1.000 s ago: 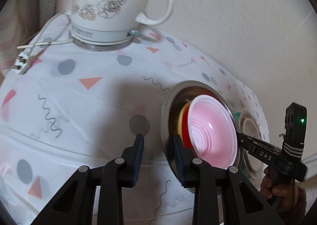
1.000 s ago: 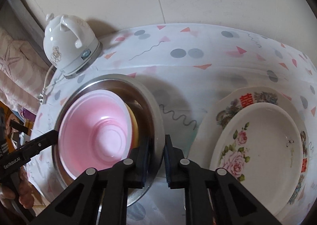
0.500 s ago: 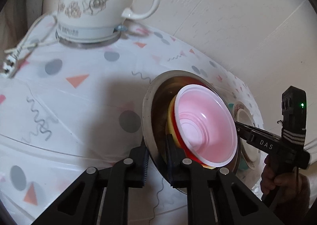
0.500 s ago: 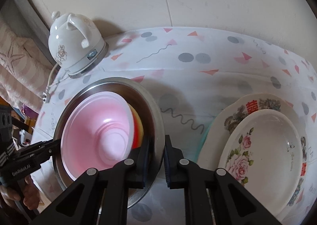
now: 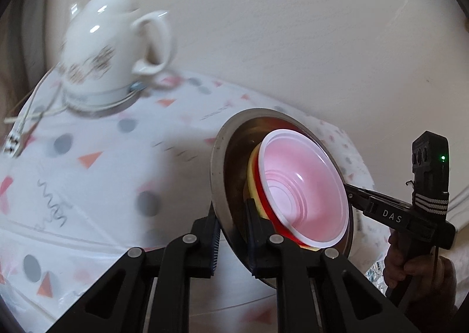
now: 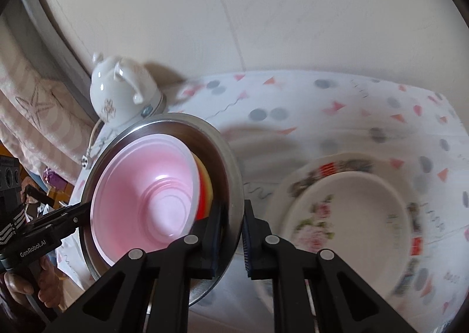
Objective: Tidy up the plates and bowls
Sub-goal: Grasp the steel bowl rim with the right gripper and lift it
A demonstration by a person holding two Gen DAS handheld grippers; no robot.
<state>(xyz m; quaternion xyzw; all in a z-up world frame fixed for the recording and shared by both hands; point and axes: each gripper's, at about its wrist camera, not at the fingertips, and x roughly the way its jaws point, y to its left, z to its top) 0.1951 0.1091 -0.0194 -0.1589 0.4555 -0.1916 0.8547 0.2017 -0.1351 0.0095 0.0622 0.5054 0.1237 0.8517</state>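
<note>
A table [image 6: 337, 116] stands against a pale cream wall [image 5: 293, 25], covered by a white cloth printed with grey dots, coral triangles and black squiggles. At its far corner sits a white kettle [image 5: 108, 48] with a brownish flower pattern on a metal base, its white cord trailing off the table edge. A striped pink fabric [image 6: 35, 104] with a starfish outline hangs beyond the kettle in the right wrist view. The steel bowl [image 5: 222, 180] is raised off the cloth and tilted, with a yellow bowl [image 5: 251, 183], a red bowl [image 5: 263, 201] and a pink bowl [image 5: 302, 189] nested inside it. The left gripper [image 5: 231, 233] pinches the steel bowl's near rim, one finger outside and one inside, while the right gripper [image 6: 231, 233] clamps the opposite rim the same way. On the cloth to the right lie stacked white plates [image 6: 351, 215] with pink roses and red characters on the border, blurred. The right gripper's arm reads "DAS" in the left wrist view; the left gripper's arm reads "GenRobot.AI" in the right wrist view. A hand [image 5: 410, 262] grips the right gripper's handle.
</note>
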